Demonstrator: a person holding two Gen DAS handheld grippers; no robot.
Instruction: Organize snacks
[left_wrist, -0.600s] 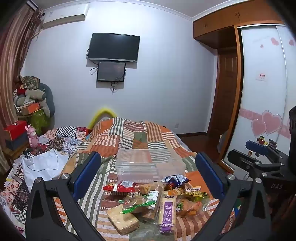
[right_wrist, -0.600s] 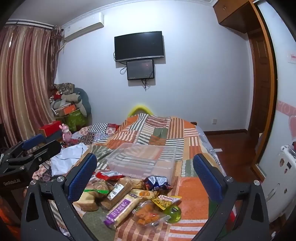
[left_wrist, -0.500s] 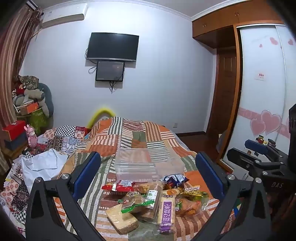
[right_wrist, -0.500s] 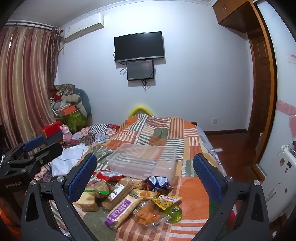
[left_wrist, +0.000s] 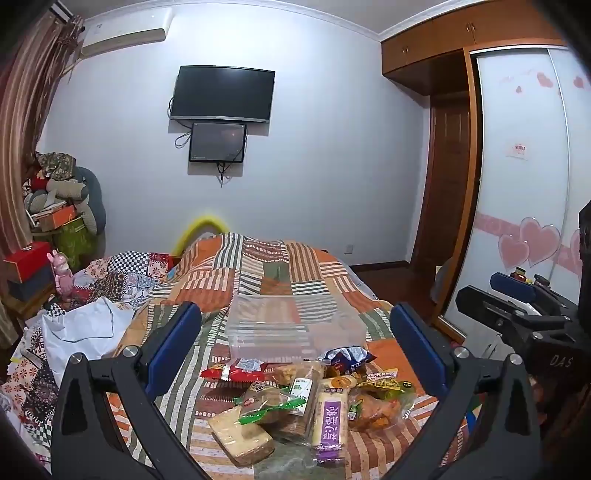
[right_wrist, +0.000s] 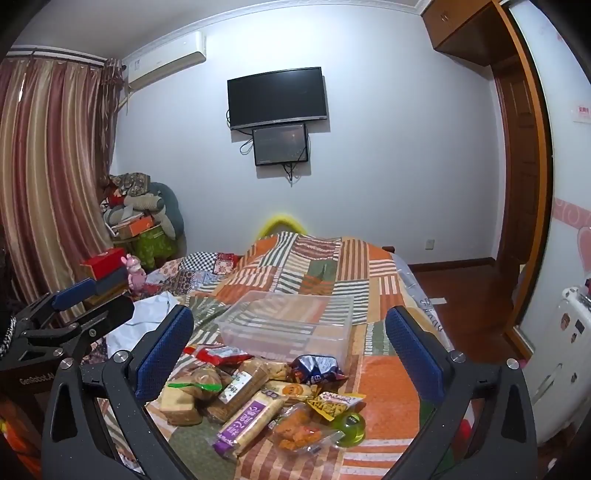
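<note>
A pile of wrapped snacks lies on the near end of a bed: a purple-labelled bar (left_wrist: 330, 421) (right_wrist: 251, 419), a pale cake slice (left_wrist: 240, 437), a red packet (left_wrist: 234, 370) (right_wrist: 218, 355), a blue crisp bag (left_wrist: 347, 357) (right_wrist: 317, 367) and an orange snack bag (right_wrist: 297, 430). An empty clear plastic bin (left_wrist: 291, 330) (right_wrist: 286, 325) stands just beyond the pile. My left gripper (left_wrist: 295, 347) is open and empty above the pile. My right gripper (right_wrist: 288, 347) is open and empty too, also held above the pile.
The bed has a striped patchwork quilt (left_wrist: 258, 273). White cloth (left_wrist: 79, 328) lies on its left side. Boxes and a pink toy (right_wrist: 133, 275) stand at the left. A wardrobe with heart stickers (left_wrist: 528, 221) is at the right. Each gripper shows in the other's view.
Both views have shifted only slightly. The snacks and the bin have not moved, and both grippers stay open.
</note>
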